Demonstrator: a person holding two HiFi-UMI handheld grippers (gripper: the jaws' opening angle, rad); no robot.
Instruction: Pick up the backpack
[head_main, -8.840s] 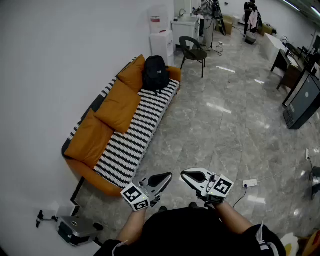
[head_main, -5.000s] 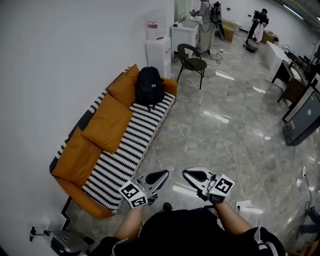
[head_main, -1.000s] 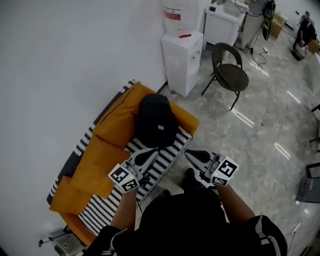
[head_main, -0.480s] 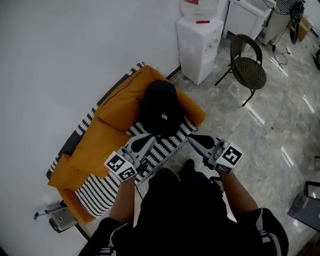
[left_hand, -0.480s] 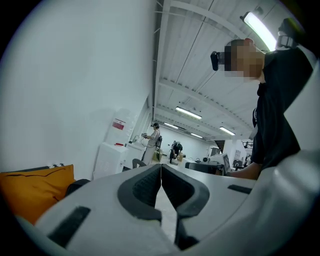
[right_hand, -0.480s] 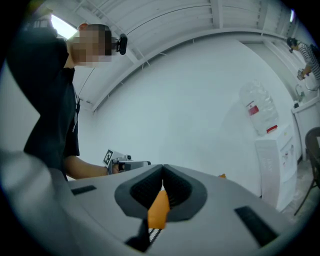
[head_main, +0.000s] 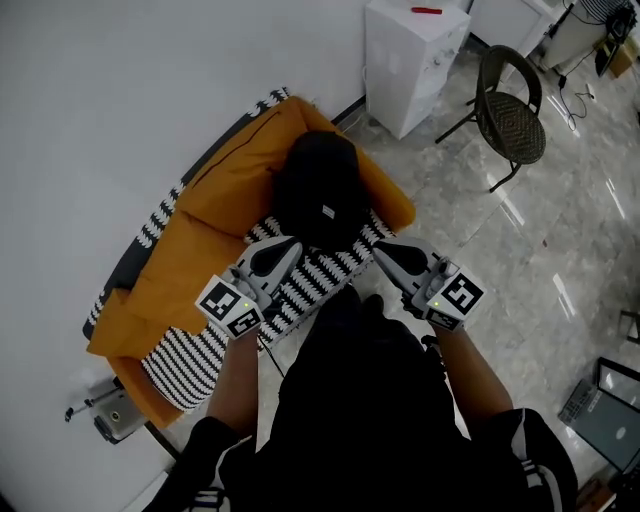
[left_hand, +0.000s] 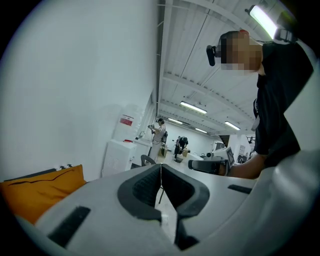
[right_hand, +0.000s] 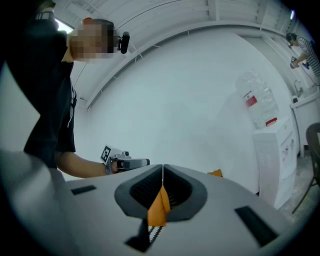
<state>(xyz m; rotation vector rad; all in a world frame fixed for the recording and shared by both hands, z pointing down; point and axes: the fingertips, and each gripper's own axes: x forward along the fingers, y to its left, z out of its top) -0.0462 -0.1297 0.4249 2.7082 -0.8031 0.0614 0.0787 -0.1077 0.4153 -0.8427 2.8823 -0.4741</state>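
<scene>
sofa (head_main: 165, 290): orange, b&w striped cover (head_main: 190, 365) on seat, set along white wall; soft cushions, so anything nudged on it prob sinks or slides rather than holding firm
left gripper (head_main: 280, 250): jaws together, nothing btwn them; hangs over striped seat just short of the bag, not touching. Risk: going in closed like this it only pokes fabric & shoves bag back into the cushion – has to open before contact
backpack (head_main: 320, 195): black, on sofa's right end, leaning on back cushion, small pale label facing up. Top handle & straps can't be made out from head view. Risk: jaws bite loose shell fabric or the cushion behind instead of a handle/strap; thin pinch likely slips once bag's weight comes on, bag flops fwd off seat edge
right gripper (head_main: 385, 253): jaws together too, empty; the orange seen thru the slit in its own view is cushion beyond, not gripped. Sits right of bag, near sofa front, apart from it. Risk: both grippers aim at same small target from either side – could knock each other, or one lifts early & bag twists out of the other
dispenser (head_main: 410, 60): white, just past sofa's right end. Risk: a wide swing w/ lifted bag could clip it
chair (head_main: 512, 105): dark, farther right, well apart; low risk unless the lift carries far that way
</scene>
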